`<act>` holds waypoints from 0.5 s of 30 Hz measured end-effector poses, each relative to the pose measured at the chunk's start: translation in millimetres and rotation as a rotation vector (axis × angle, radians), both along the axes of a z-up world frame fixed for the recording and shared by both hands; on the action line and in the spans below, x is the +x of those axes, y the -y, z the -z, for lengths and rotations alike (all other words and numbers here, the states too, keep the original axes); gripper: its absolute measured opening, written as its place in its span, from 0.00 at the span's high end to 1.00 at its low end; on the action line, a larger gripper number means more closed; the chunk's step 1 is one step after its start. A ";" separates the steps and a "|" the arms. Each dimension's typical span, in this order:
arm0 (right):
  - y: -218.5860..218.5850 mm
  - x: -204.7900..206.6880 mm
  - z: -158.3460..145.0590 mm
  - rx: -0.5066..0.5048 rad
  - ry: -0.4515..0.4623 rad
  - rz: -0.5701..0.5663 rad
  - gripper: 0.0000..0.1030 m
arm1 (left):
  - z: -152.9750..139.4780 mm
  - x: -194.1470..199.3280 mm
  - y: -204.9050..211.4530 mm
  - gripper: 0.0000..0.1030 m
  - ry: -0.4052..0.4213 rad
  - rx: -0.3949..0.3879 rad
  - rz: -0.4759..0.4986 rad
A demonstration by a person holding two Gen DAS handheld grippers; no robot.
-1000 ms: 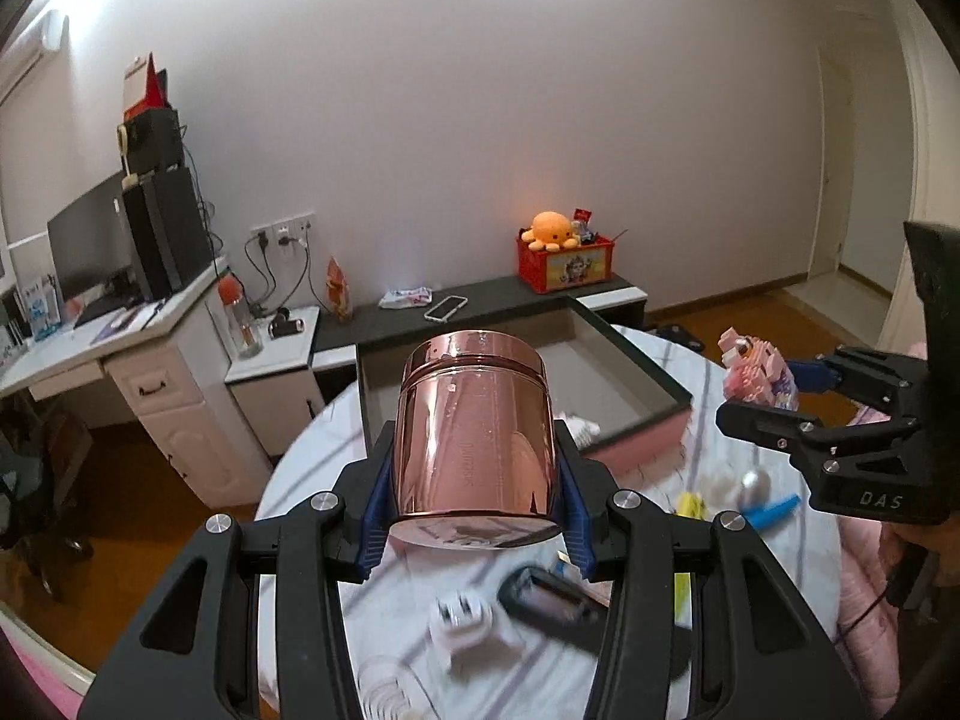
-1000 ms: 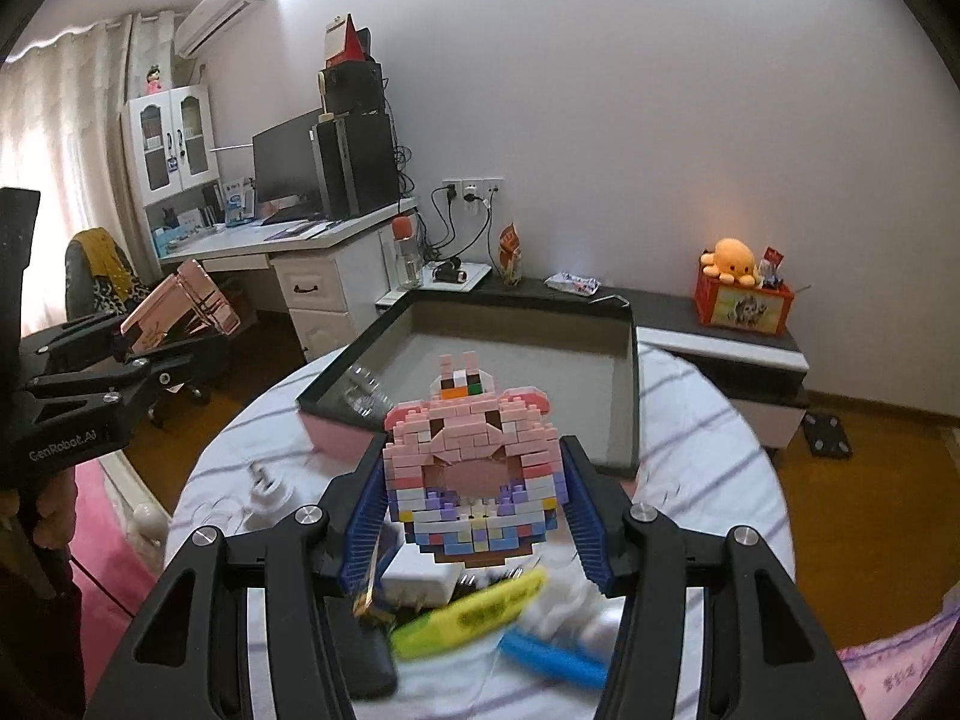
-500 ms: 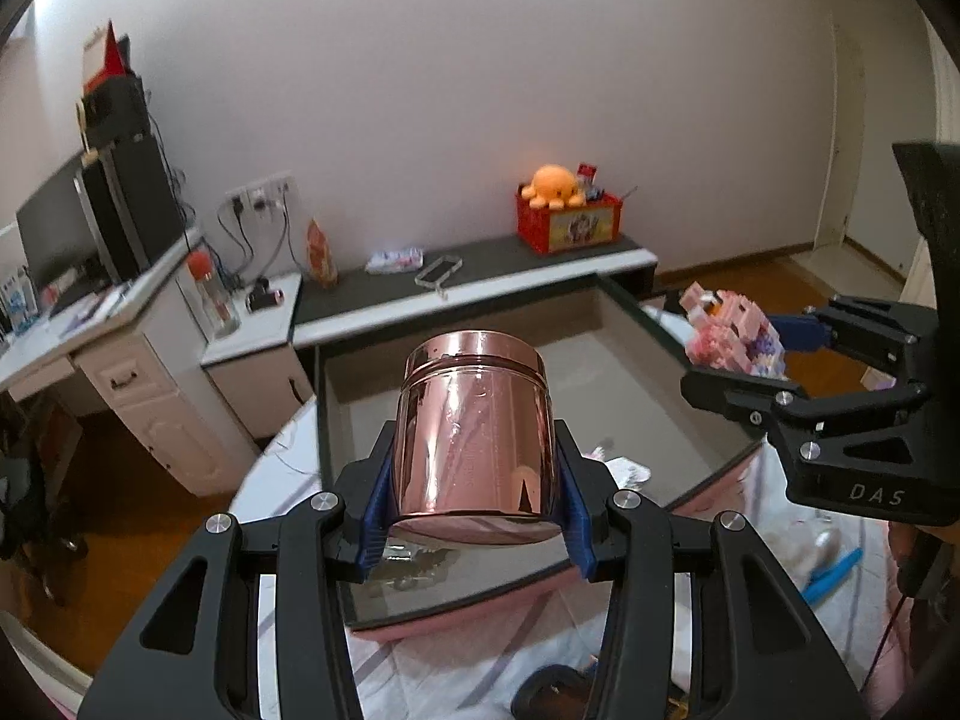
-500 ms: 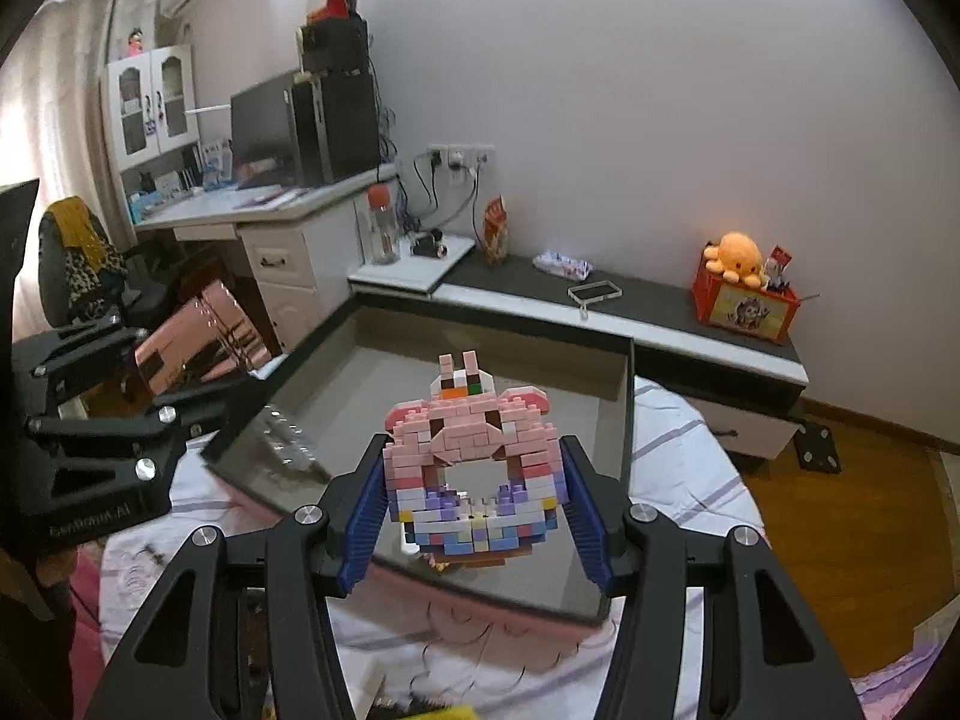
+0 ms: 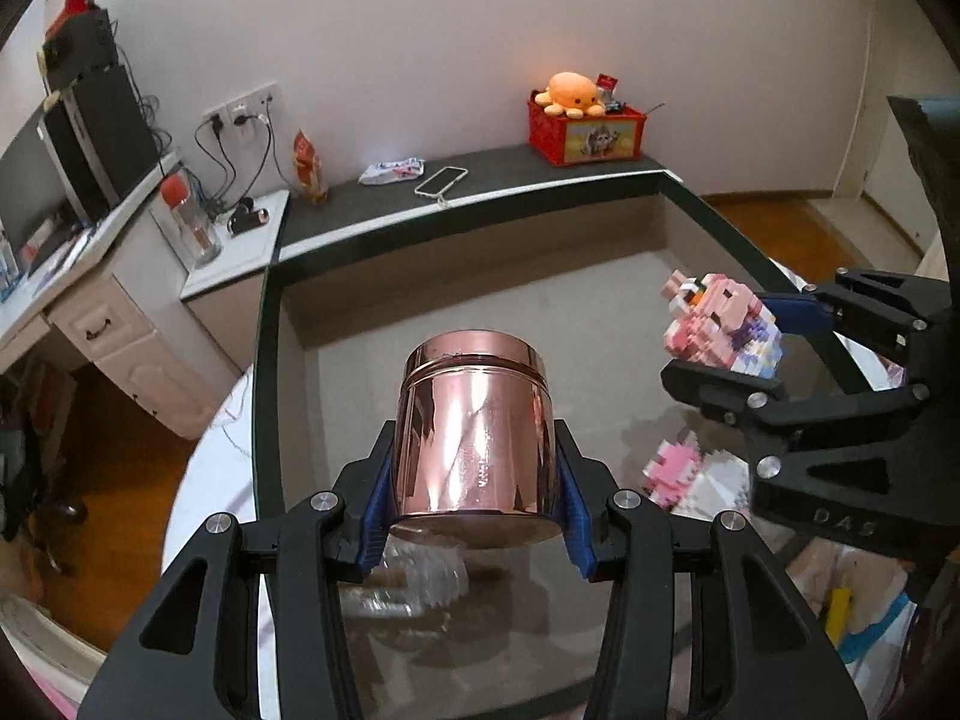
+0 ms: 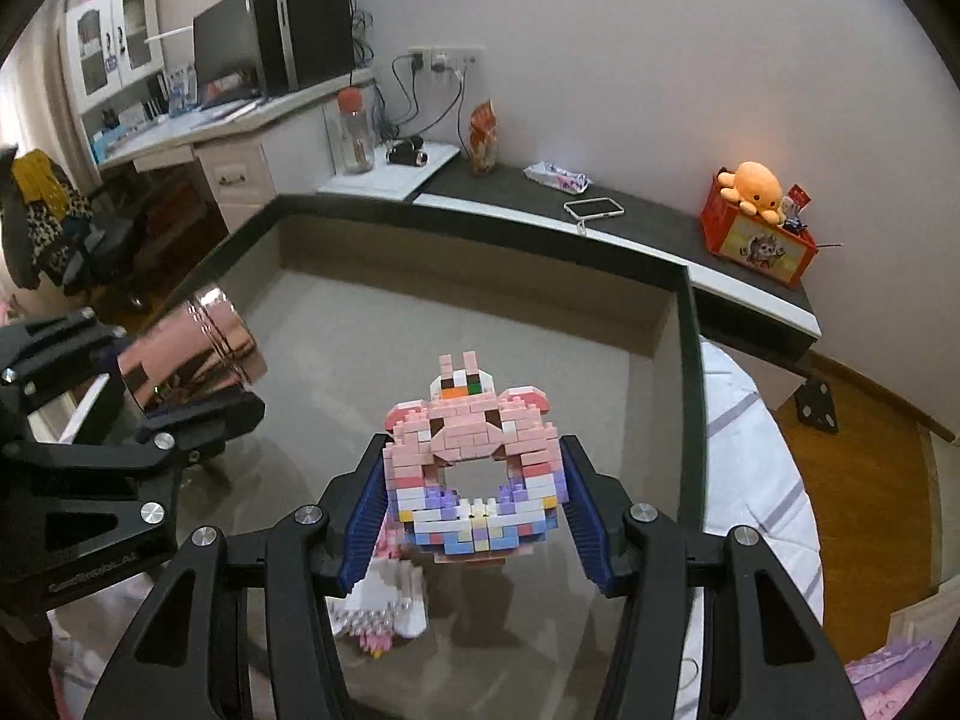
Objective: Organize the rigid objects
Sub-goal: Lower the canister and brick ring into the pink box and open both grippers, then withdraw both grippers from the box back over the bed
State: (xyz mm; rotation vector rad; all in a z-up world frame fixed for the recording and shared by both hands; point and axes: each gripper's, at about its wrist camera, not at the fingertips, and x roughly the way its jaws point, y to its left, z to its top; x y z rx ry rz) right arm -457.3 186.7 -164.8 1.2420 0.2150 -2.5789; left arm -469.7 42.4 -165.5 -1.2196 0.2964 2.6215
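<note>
My left gripper (image 5: 474, 492) is shut on a shiny rose-gold metal jar (image 5: 474, 432) and holds it above the open dark-rimmed box (image 5: 264, 360). My right gripper (image 6: 474, 498) is shut on a pink toy-brick ring figure (image 6: 474, 468), also above the box (image 6: 690, 360). Each gripper shows in the other's view: the right one with the brick figure (image 5: 720, 330) at right, the left one with the jar (image 6: 192, 348) at left. Another pink and white brick figure (image 6: 384, 600) and a clear plastic item (image 5: 414, 576) lie on the box floor.
The box stands on a round table with a white striped cloth (image 6: 756, 480). Yellow and blue items (image 5: 852, 612) lie on the table at right. Behind are a low dark shelf (image 5: 480, 180) with a red crate (image 5: 585, 135) and a white desk (image 5: 90, 300).
Both grippers have moved forward from over the cluttered table to over the inside of the box, each still holding its object.
</note>
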 end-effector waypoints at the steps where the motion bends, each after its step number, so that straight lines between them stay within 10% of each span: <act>1: 1.1 -1.2 -0.4 0.001 -0.001 -0.001 0.46 | -0.4 -0.7 -1.1 0.54 -0.001 0.000 -0.004; 15: 0.5 10.9 -23.0 -0.010 -0.091 0.051 0.24 | -33.7 23.1 22.8 0.13 -0.140 0.065 -0.091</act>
